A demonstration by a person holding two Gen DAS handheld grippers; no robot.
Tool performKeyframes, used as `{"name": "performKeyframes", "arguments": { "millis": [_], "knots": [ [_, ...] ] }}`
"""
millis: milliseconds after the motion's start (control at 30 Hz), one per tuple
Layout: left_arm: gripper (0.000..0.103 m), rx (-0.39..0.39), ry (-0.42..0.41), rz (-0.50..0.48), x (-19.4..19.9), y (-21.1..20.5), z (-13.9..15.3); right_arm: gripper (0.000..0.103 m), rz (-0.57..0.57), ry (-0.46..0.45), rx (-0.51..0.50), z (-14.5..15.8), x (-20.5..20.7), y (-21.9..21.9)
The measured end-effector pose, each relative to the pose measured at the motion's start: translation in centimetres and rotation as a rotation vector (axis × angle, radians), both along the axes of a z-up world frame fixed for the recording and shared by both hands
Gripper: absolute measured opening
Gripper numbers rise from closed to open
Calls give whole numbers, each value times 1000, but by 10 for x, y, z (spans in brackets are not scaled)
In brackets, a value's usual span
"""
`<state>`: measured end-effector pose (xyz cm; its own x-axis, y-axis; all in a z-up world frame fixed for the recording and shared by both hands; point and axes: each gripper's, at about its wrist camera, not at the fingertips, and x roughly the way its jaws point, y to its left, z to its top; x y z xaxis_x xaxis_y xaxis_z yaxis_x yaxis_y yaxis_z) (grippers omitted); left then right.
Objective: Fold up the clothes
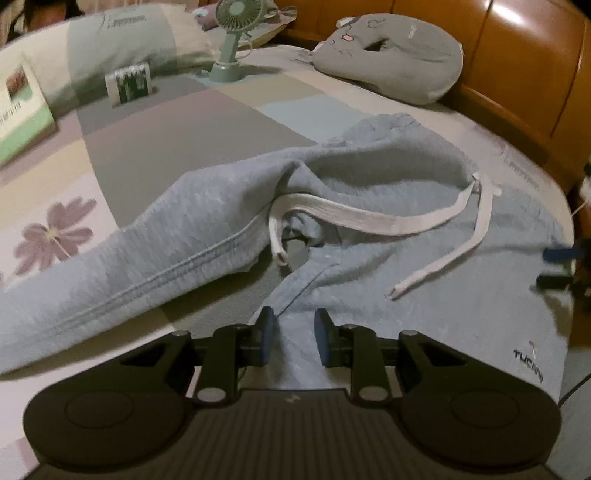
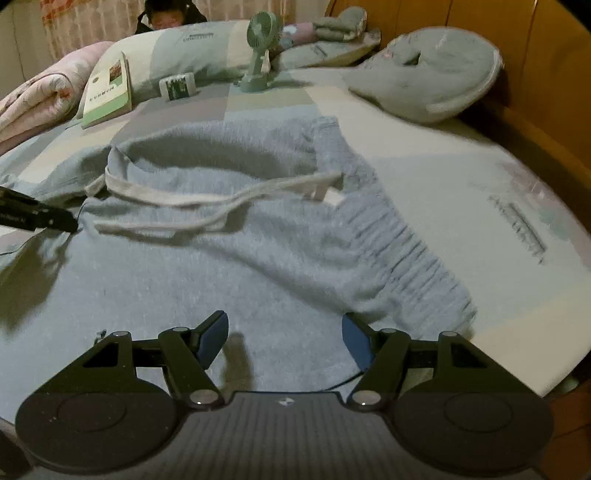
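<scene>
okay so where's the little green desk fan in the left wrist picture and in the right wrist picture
Left wrist view: the green fan stands at top centre-left, on the bed by the pillows.
Right wrist view: the green fan stands at top centre, slightly left.
Shared landmark: the grey animal-face cushion, right of the fan in both.

A small green desk fan stands upright near the head of the bed. Just left of the fan a small photo card leans against a long pillow; farther left lies a green-covered book. Right of the fan, a grey animal-face cushion rests beside the wooden headboard. A pink quilt is bunched beyond the book.
</scene>
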<state>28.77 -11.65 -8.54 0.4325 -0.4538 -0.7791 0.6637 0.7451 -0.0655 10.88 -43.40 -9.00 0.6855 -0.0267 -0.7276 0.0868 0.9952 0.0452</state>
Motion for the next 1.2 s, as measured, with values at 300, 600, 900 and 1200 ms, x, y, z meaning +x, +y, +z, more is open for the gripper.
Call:
{"name": "performKeyframes", "arguments": {
  "millis": [300,600,900,1200],
  "knots": [
    [56,106,-115,-111,-50,13,28,78,100,39,13,-6,74,10],
    [66,245,-24,111,-81,116,18,79,38,40,-29,14,41,0],
    [69,167,64,370,-93,201,-5,87,191,97,3,17,10,93],
    [70,159,32,507,-109,266,8,102,93,224,-88,4,-2,97]
  ]
}}
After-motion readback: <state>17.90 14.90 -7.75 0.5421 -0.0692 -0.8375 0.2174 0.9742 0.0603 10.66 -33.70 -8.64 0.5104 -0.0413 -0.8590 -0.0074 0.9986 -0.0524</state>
